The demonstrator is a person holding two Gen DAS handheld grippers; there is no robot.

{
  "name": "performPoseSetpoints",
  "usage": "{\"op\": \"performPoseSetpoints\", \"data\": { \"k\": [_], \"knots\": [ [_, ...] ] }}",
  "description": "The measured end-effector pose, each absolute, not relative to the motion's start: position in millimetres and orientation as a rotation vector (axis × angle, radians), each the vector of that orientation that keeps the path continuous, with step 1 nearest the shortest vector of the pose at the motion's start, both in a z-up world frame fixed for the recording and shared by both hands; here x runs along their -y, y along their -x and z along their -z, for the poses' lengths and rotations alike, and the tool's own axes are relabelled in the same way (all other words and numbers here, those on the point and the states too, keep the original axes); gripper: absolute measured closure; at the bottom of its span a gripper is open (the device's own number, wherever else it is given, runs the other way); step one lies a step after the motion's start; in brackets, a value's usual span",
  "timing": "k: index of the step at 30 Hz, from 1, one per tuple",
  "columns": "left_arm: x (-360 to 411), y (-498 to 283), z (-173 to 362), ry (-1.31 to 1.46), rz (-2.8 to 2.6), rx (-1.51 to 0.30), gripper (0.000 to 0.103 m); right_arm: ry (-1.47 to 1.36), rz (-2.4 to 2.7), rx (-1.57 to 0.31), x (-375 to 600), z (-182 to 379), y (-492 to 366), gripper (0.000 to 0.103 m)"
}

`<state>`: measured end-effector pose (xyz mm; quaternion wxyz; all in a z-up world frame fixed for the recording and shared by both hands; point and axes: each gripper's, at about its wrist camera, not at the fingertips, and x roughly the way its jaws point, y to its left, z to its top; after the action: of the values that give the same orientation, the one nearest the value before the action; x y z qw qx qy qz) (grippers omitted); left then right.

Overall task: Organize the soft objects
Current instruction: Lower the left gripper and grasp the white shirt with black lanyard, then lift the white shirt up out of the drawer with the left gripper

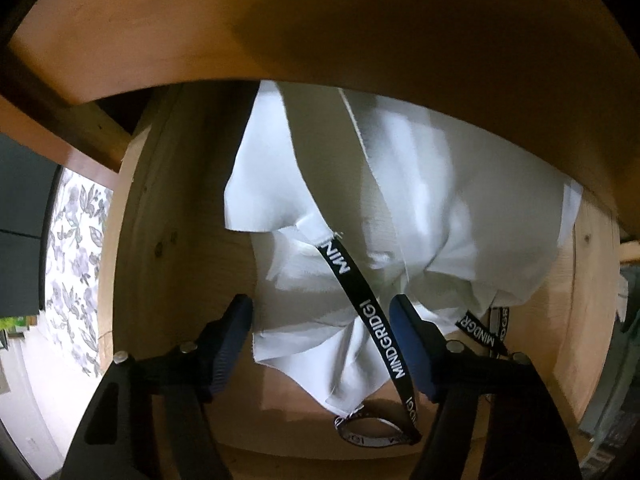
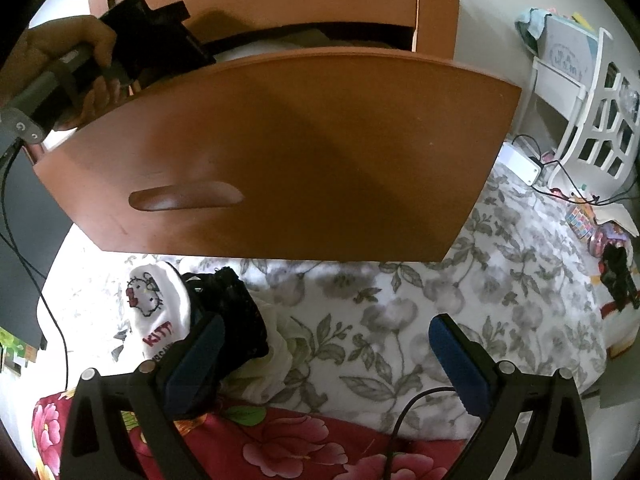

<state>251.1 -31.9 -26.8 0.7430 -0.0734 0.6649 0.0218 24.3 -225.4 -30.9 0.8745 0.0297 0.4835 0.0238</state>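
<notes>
My left gripper points down into an open wooden drawer. A crumpled white cloth lies on the drawer floor, with a black printed lanyard running across it. Both lie between the blue pads, which stand apart and do not press on them. In the right wrist view a hand holds that tool over the brown drawer front. My right gripper is open and empty above the floral sheet. A white cartoon-cat sock, a black lace piece and a cream cloth lie by its left finger.
A brown wooden panel overhangs the back of the drawer. The grey floral bedsheet spreads below the drawer front, with a red flowered blanket nearest me. A white rack, a power strip and small clutter sit at right.
</notes>
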Motion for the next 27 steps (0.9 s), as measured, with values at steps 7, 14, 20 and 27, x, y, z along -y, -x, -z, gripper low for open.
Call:
{"op": "performPoseSetpoints", "data": {
  "k": [7, 14, 20, 27],
  "knots": [
    [11.7, -265.8, 35.9, 0.199, -0.063, -1.467, 0.035, -0.073, -0.051, -1.014, 225.8, 32.3, -25.1, 0.0],
    [16.4, -260.1, 29.1, 0.174, -0.065, -1.44, 0.055, -0.077, -0.05, -1.017, 226.2, 32.5, -25.6, 0.0],
    [13.7, -259.4, 26.2, 0.209, -0.02, -1.437, 0.087, -0.078, -0.05, -1.018, 226.2, 32.4, -25.5, 0.0],
    [-1.0, -253.7, 20.7, 0.236, 0.027, -1.417, 0.094, -0.077, -0.05, -1.018, 226.3, 32.3, -25.5, 0.0]
  ]
}}
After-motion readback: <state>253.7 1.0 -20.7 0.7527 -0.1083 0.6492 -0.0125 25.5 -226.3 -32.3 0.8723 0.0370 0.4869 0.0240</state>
